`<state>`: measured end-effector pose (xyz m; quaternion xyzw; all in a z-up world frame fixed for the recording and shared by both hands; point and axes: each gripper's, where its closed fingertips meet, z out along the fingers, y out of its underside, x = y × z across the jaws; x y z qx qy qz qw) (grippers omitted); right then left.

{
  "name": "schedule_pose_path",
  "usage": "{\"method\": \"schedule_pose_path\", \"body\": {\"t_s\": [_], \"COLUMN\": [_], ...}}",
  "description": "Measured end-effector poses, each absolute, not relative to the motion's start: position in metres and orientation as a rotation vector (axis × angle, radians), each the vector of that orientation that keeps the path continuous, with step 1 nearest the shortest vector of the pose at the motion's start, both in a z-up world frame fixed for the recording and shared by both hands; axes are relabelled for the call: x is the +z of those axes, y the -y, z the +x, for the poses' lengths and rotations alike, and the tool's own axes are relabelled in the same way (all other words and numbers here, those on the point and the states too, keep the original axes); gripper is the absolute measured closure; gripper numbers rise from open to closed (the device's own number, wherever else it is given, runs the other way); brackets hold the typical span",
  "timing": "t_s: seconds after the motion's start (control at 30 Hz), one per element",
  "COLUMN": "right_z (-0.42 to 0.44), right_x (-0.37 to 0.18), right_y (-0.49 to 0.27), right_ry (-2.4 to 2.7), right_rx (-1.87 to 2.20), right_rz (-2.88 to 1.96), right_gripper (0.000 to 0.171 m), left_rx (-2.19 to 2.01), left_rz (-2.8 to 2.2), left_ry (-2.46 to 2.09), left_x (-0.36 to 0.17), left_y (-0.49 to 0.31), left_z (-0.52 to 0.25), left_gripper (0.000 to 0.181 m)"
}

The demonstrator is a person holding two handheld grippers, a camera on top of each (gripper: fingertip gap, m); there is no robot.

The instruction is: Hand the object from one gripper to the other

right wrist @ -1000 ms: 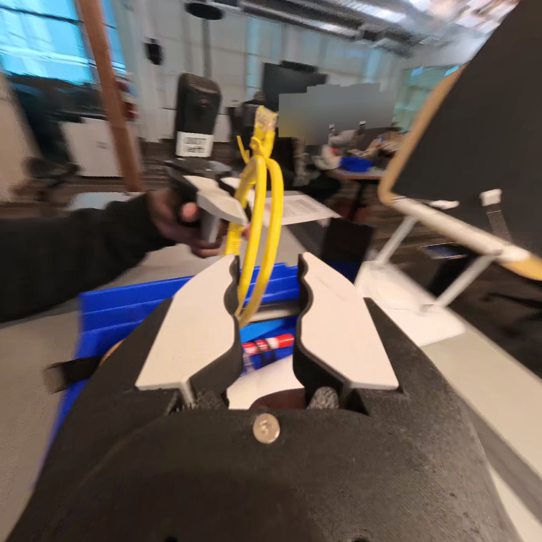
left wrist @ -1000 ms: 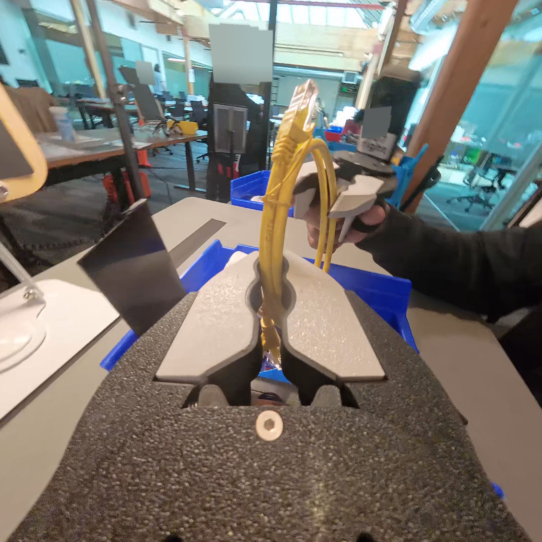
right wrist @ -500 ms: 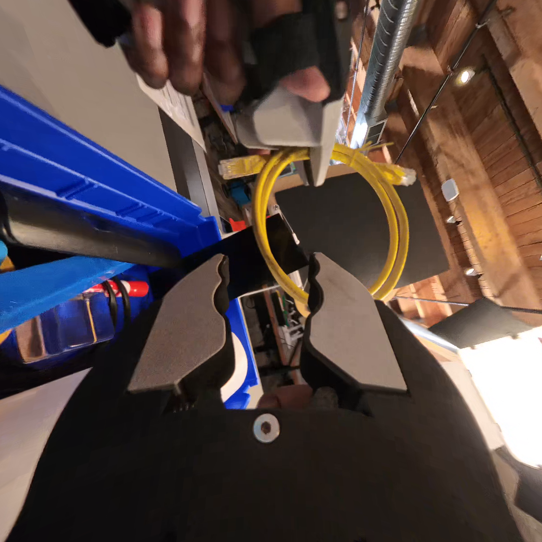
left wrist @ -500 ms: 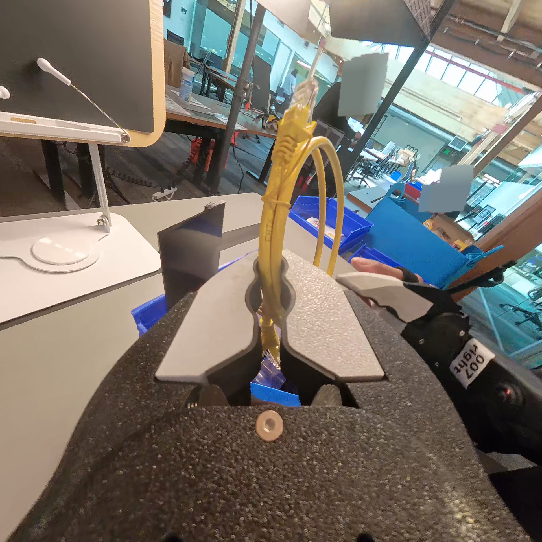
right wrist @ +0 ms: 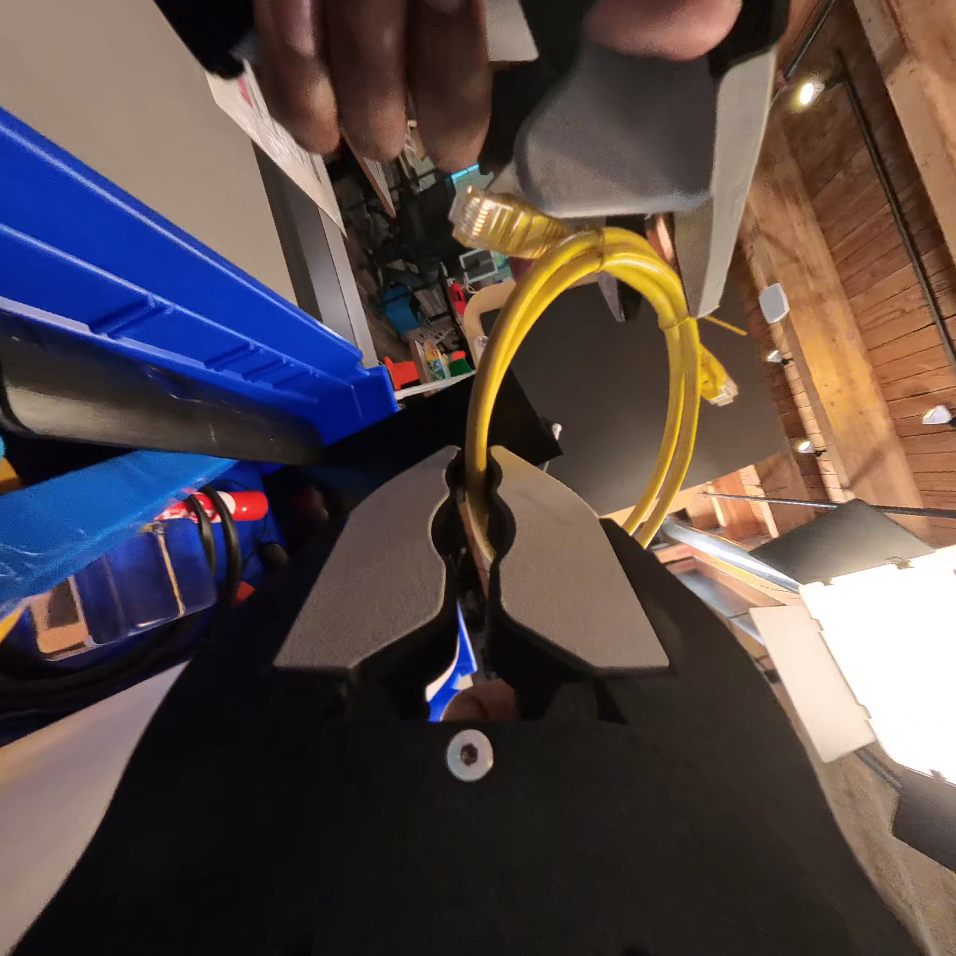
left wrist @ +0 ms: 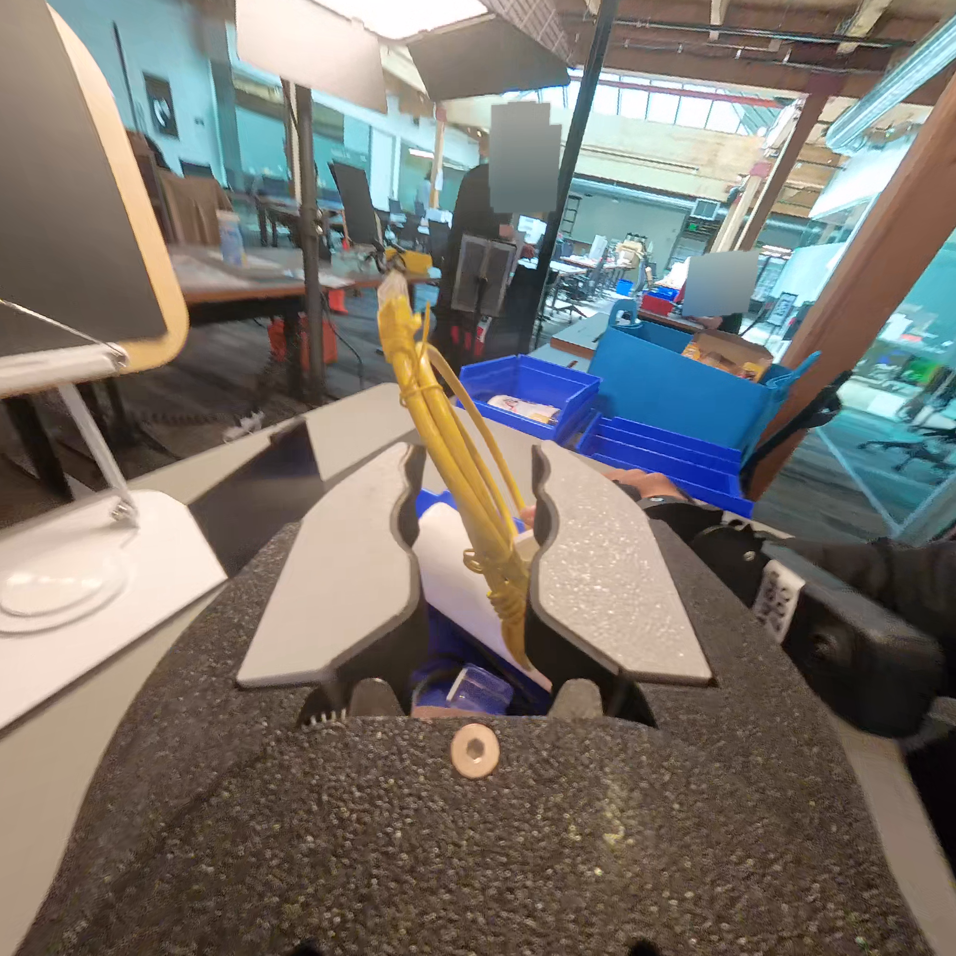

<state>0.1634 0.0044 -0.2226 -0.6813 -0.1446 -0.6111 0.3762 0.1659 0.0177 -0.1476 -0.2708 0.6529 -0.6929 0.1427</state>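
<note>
Your right gripper (right wrist: 473,465) has its jaws clamped on the yellow cable (right wrist: 579,362), pinching one strand of the coiled loop at the tips. Your left gripper (left wrist: 473,496) has its jaws apart, with the cable (left wrist: 450,465) standing in the gap, tilted toward 11 o'clock and lying just beside the finger at 3 o'clock; whether it touches, you cannot tell. In the right wrist view that left gripper (right wrist: 667,155) sits at 12 o'clock over the bound end of the loop. Below, toward 6 o'clock in the left view, lies a blue bin (left wrist: 429,499) on the grey table (left wrist: 352,424); your right hand's dark sleeve (left wrist: 879,574) is at 3 o'clock.
</note>
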Motion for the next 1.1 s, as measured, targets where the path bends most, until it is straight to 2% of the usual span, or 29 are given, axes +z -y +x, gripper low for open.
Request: {"method": "schedule_pose_path", "body": {"t_s": [0.17, 0.33, 0.47, 0.7, 1.1], "right_z": [0.161, 0.154, 0.153, 0.146, 0.136], "right_x": [-0.226, -0.228, -0.229, -0.226, -0.230], "right_y": [-0.005, -0.008, -0.008, -0.008, -0.011], "right_ry": [0.350, 0.360, 0.353, 0.378, 0.475], "right_rx": [-1.438, -1.334, -1.287, -1.247, -1.249], "right_rz": [-1.755, -1.748, -1.753, -1.717, -1.711], "right_gripper": [0.166, 0.166, 0.166, 0.166, 0.166], "left_rx": [-2.034, -2.272, -2.165, -1.923, -1.198], "left_rz": [-0.621, -0.747, -0.864, -0.505, -0.137], "left_ry": [-1.692, -1.282, -1.004, -1.286, -1.363], "left_x": [-0.143, -0.149, -0.179, -0.190, -0.199], "left_y": [-0.044, -0.092, -0.124, -0.074, -0.084], "left_z": [0.174, 0.194, 0.206, 0.171, 0.155], "left_gripper": [0.122, 0.124, 0.131, 0.127, 0.126]}}
